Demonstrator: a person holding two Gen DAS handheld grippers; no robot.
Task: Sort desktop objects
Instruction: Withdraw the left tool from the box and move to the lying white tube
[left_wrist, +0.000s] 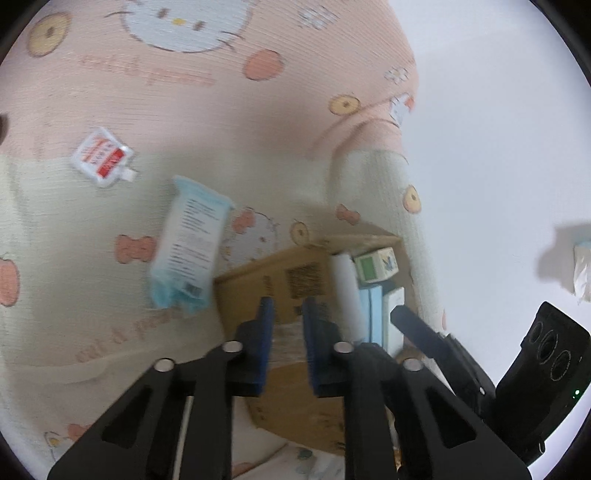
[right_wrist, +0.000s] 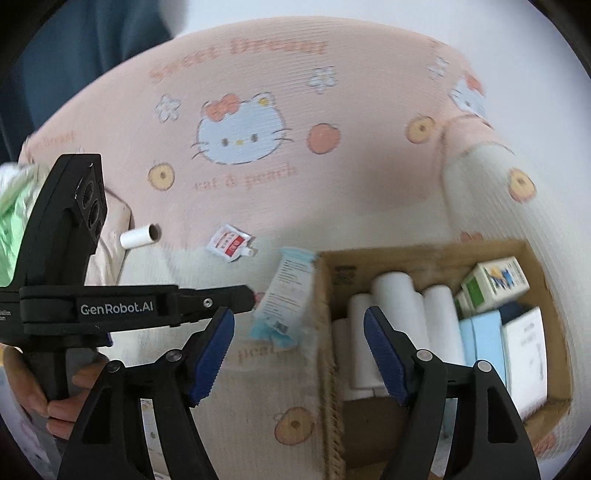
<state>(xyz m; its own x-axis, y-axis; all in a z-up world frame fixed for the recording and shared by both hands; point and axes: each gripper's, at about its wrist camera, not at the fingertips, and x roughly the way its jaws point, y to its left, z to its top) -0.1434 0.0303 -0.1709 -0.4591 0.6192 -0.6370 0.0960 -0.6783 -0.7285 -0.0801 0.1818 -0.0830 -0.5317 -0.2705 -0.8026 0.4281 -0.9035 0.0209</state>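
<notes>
A blue-and-white wipes packet (left_wrist: 188, 243) (right_wrist: 284, 295) lies on the cat-print blanket, against the left wall of a cardboard box (left_wrist: 280, 280) (right_wrist: 325, 273). A red-and-white sachet (left_wrist: 103, 157) (right_wrist: 231, 243) lies farther back, and a white roll with a brown core (right_wrist: 140, 236) lies to its left. My left gripper (left_wrist: 289, 306) hovers over the box's near wall, its blue pads a narrow gap apart with nothing between them. My right gripper (right_wrist: 299, 314) stands wide open and empty above the box's left edge.
The box holds white rolls (right_wrist: 395, 295), a green-and-white carton (right_wrist: 491, 280) (left_wrist: 375, 266), a light blue box (right_wrist: 484, 332) and a white box (right_wrist: 524, 354). A hand (right_wrist: 37, 387) holds the left gripper's handle. A green packet (right_wrist: 14, 229) sits at the far left.
</notes>
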